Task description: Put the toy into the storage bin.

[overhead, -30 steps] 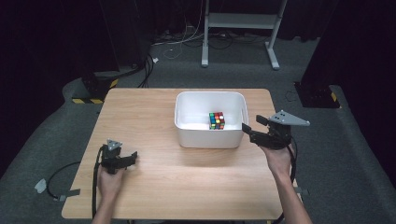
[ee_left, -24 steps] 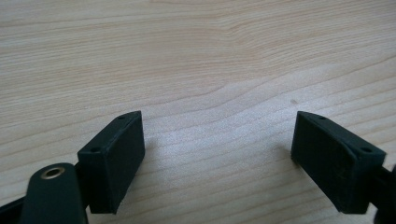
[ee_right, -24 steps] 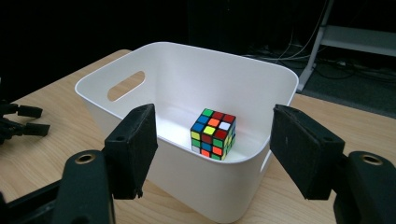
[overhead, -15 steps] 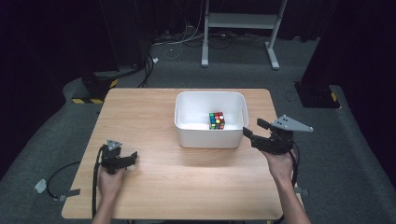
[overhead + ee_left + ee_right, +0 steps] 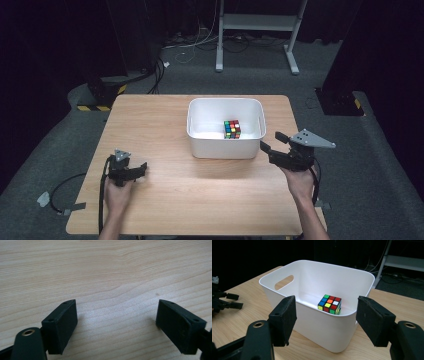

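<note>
The multicoloured puzzle cube (image 5: 232, 129) is lying inside the white plastic tub (image 5: 225, 146) on the wooden table (image 5: 150, 120). The right gripper (image 5: 272, 143) is hovering just beside the tub's right wall, jaws spread apart and empty. The left gripper (image 5: 141, 169) is resting low over bare wood, well apart from the tub, jaws likewise gaping.

Cube (image 5: 330, 304): multicoloured squares on a black grid; green, red, blue, orange, white and yellow on the upper face. Bin (image 5: 200, 142): plain white, inside and out. Tabletop (image 5: 150, 120): light wood, fine darker grain lines. Right claw (image 5: 272, 143): black, grey plate on top. Left claw (image 5: 140, 169): black, with a grey plate too. Floor (image 5: 60, 145): grey. Floor block (image 5: 102, 95): black, with yellow-and-black hazard stripes.
</note>
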The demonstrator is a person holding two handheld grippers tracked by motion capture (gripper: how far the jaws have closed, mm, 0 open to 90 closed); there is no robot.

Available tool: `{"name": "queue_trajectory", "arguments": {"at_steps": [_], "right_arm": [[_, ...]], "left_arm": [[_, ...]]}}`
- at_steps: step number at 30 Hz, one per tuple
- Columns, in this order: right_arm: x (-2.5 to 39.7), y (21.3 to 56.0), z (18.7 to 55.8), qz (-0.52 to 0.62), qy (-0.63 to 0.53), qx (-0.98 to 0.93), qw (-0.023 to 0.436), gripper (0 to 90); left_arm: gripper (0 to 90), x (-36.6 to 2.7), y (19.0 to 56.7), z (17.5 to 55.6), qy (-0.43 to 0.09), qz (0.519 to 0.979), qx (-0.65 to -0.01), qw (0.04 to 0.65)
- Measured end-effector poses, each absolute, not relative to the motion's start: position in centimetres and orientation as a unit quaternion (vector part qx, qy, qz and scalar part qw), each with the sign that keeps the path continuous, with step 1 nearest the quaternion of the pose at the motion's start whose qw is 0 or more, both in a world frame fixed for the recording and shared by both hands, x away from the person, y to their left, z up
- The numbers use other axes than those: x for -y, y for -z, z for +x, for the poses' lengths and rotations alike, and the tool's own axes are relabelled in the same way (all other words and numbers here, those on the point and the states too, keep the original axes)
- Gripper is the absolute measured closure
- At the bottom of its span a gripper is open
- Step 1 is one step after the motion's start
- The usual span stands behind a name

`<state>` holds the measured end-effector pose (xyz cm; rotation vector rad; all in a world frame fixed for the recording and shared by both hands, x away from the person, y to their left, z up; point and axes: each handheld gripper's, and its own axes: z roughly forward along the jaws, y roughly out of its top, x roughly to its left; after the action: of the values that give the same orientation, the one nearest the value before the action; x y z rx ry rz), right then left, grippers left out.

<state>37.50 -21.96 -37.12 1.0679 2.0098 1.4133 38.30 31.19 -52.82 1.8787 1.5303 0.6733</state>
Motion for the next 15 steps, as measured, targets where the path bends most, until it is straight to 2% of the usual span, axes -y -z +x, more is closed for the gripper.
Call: {"name": "queue_trajectory", "arguments": {"at_steps": [15], "right_arm": [[22.3, 38.4, 36.7, 0.396, -0.512, -0.729, 0.223, 33.0]], "left_arm": [[17.6, -31.2, 52.8, 38.3, -0.255, 0.71, -0.579, 0.308]]}}
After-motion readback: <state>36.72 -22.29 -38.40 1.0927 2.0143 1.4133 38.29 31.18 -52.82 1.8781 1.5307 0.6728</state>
